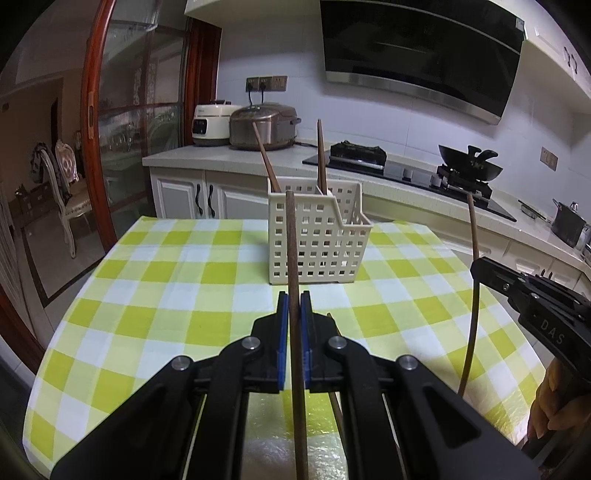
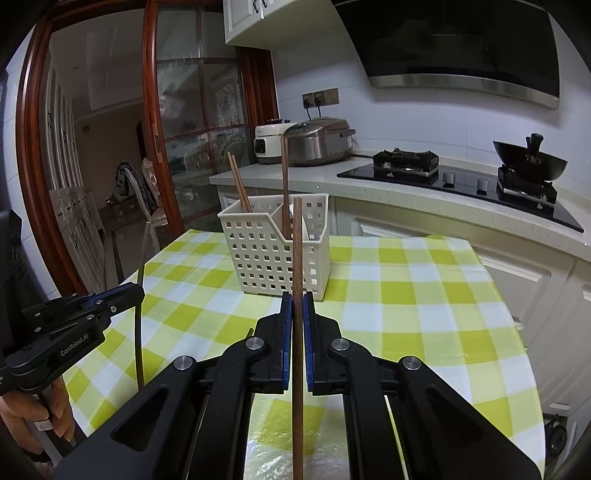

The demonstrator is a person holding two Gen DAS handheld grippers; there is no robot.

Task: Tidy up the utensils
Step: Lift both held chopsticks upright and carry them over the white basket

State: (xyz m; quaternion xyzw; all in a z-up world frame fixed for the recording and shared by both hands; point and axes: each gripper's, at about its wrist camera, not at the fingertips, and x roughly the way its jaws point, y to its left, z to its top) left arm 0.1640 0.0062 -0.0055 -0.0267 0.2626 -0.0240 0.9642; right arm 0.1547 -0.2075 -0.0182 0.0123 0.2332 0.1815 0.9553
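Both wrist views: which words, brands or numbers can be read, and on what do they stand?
"DAS" on the right tool's body, left wrist view.
"GenRobot.AI" on the left tool's body, right wrist view.
White cooker: front markings too blurred to read.
Range hood: corner sticker too small to read.

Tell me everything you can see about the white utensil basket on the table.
The basket is cream plastic, box-shaped, with square-hole walls and an inner divider forming compartments. It stands upright on the green checked tablecloth, near the table's far edge. Brown chopsticks lean in its left compartment in the right wrist view; another stands beside the divider. Nothing grips it.
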